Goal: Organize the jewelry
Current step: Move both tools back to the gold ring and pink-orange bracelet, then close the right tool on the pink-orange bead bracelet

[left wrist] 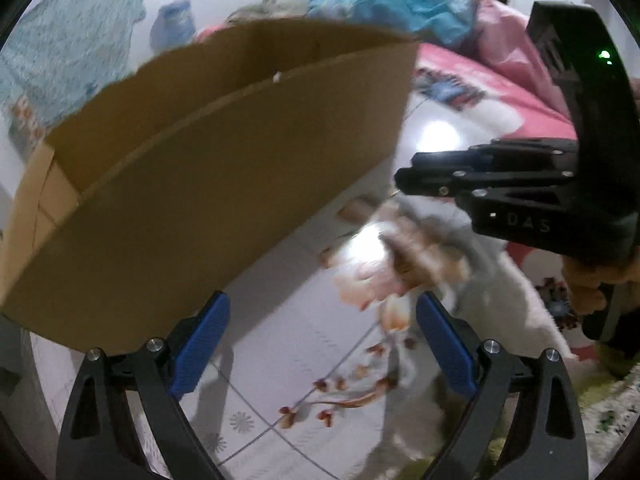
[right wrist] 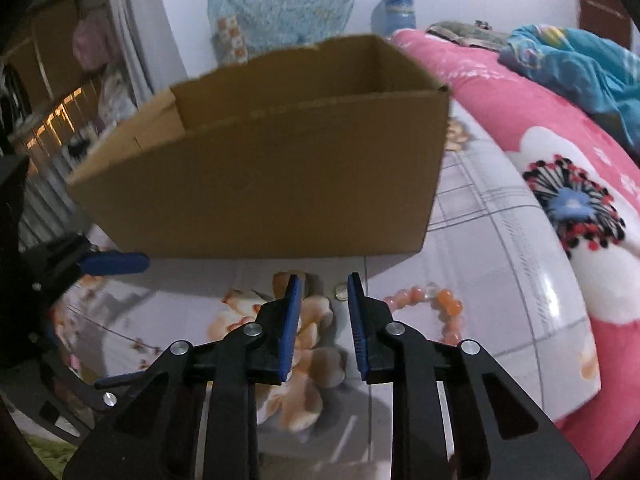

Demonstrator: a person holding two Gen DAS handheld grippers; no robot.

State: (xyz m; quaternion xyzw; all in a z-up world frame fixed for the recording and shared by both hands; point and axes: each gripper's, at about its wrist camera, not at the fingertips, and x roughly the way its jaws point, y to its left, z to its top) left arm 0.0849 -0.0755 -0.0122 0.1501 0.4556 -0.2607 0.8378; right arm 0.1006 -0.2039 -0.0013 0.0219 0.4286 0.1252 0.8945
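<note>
A string of orange and pink beads [right wrist: 440, 308] lies on the glossy floral sheet [right wrist: 500, 280], just right of my right gripper [right wrist: 324, 282]. A small pale round piece [right wrist: 342, 292], perhaps a ring, sits on the sheet by its right fingertip. The blue pads stand a narrow gap apart with nothing between them. An open cardboard box [right wrist: 280, 184] stands right behind. My left gripper [left wrist: 322, 298] is wide open over the sheet, empty, with the box [left wrist: 180, 200] at its left. The right gripper [left wrist: 400, 184] shows from the side there.
A pink flowered blanket [right wrist: 560, 168] and a blue cloth [right wrist: 580, 64] lie bunched to the right of the sheet. One blue pad [right wrist: 116, 262] of the left gripper reaches in at the box's front left corner. A pale wall with a hanging teal cloth [right wrist: 280, 0] is behind.
</note>
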